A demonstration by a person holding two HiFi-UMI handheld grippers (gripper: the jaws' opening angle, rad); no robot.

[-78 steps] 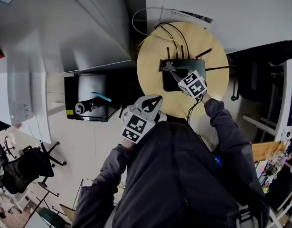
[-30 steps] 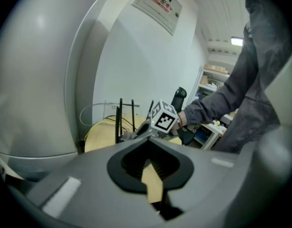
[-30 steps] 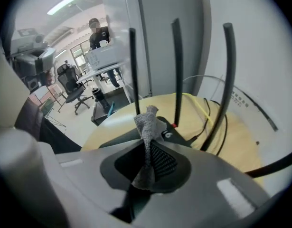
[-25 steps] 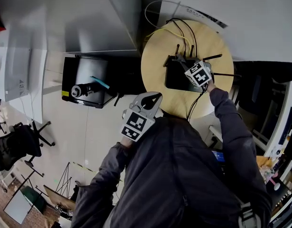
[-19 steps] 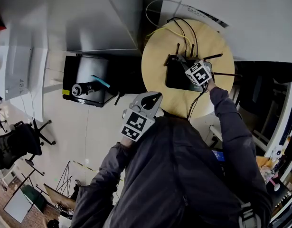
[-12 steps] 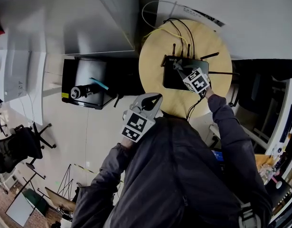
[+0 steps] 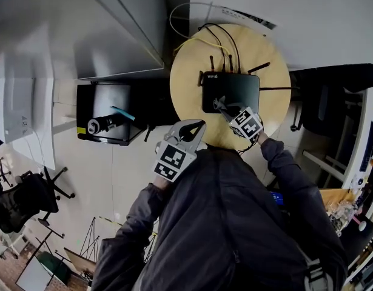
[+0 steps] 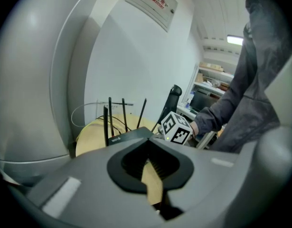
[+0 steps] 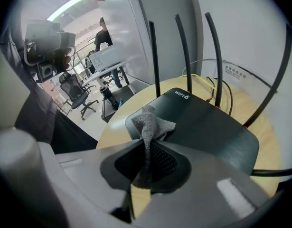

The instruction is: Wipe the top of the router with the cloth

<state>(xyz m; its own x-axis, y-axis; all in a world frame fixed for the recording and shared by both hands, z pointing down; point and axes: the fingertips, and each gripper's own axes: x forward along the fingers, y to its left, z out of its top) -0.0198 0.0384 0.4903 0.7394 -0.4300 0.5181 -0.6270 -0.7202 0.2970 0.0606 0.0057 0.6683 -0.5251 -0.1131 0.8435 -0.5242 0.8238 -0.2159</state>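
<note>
Right gripper view: the right gripper [image 9: 146, 148] is clamped on the cloth [image 9: 153, 122], a grey wad gripped by its tail so the loose bulk projects past the jaw tips. Only fabric, not the jaws, therefore meets the router [image 9: 207, 127]. The wad rests on the router's flat black top at its near edge, left of middle; contact appears light.

Head view confirms this. The gripper comes in from the near side at a low slant, a suitable pose for dragging the cloth across the top. The router lies flat at the middle of the round table [image 7: 277, 111], antennas [image 7: 221, 62] upright along its far edge and cables [image 7: 219, 38] running off far. Strokes are best kept short of that edge so the cloth does not snag.

Left gripper view: the left gripper [image 8: 148, 144] has its jaws together with nothing between them. It hangs off the table's near left edge, clear of the work and taking no part.

Most of the top to the right and far side lies ahead of the cloth; whether it has been wiped cannot be told.
</note>
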